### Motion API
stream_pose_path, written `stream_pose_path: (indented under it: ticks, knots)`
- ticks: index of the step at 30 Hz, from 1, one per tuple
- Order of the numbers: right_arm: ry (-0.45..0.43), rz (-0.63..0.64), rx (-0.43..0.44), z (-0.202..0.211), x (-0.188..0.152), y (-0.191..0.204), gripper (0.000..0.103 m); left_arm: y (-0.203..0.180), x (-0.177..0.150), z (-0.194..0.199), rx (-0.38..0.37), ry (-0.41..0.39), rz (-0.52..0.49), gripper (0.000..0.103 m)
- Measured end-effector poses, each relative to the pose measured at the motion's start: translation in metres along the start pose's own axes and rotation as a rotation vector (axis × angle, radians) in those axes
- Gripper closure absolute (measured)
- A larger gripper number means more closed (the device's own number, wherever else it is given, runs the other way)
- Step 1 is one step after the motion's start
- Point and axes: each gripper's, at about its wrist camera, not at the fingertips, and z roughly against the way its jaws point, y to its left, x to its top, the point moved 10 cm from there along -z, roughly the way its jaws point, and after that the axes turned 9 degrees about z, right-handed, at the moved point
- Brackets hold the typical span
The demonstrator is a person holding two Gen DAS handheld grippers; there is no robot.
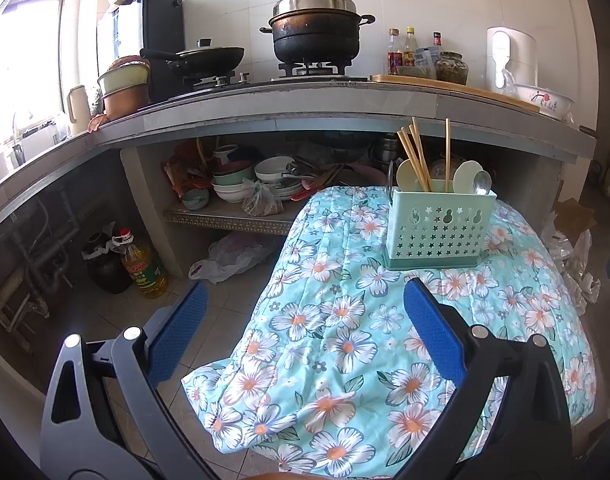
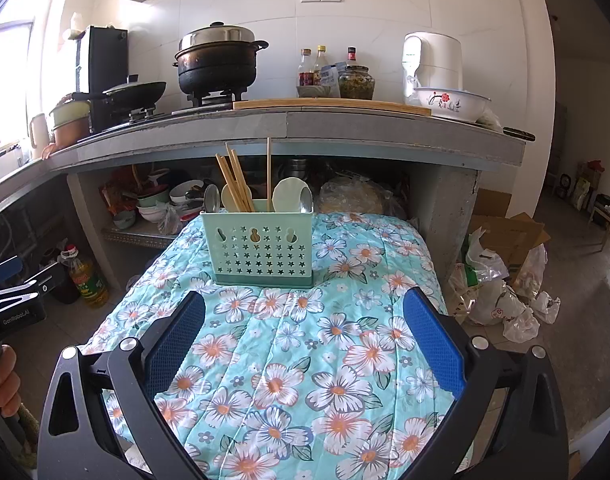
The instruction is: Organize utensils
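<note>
Your left tongs and right tongs gape wide, empty, above the quilt, short of the holder.

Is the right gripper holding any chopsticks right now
No, the right gripper is open and empty, while the chopsticks stand in the green utensil holder.

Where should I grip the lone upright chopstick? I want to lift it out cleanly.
Pinch the lone chopstick on its bare upper shaft, coming from above. It stands almost vertical in the green holder, apart from the leaning bundle, so fingers have room there.
</note>
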Motion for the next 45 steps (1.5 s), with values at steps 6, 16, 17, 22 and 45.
stream_pose_path:
  ticks: [6, 16, 17, 22, 45]
  knots:
    - [-0.001, 0.0, 0.0, 0.0001, 0.0002, -0.0001, 0.006, -0.0004, -0.0008, 0.0001, 0.0, 0.001, 0.002, 0.008]
    - [0.0, 0.0, 0.0, -0.0001, 0.0001, -0.0001, 0.006, -0.0004, -0.0008, -0.0003, 0.0, 0.002, 0.001, 0.008]
    - [0.0, 0.0, 0.001, -0.0002, 0.0, -0.0003, 0.006, -0.0004, -0.0008, -0.0002, 0.0, 0.002, 0.001, 0.008]
    - [0.0, 0.0, 0.002, -0.0001, -0.0001, 0.0005, 0.006, -0.0006, -0.0006, -0.0001, 0.0, 0.002, 0.002, 0.008]
    - [-0.001, 0.007, 0.007, 0.0002, -0.0004, 0.0036, 0.006, -0.0008, 0.0, -0.0001, 0.001, 0.003, 0.002, 0.008]
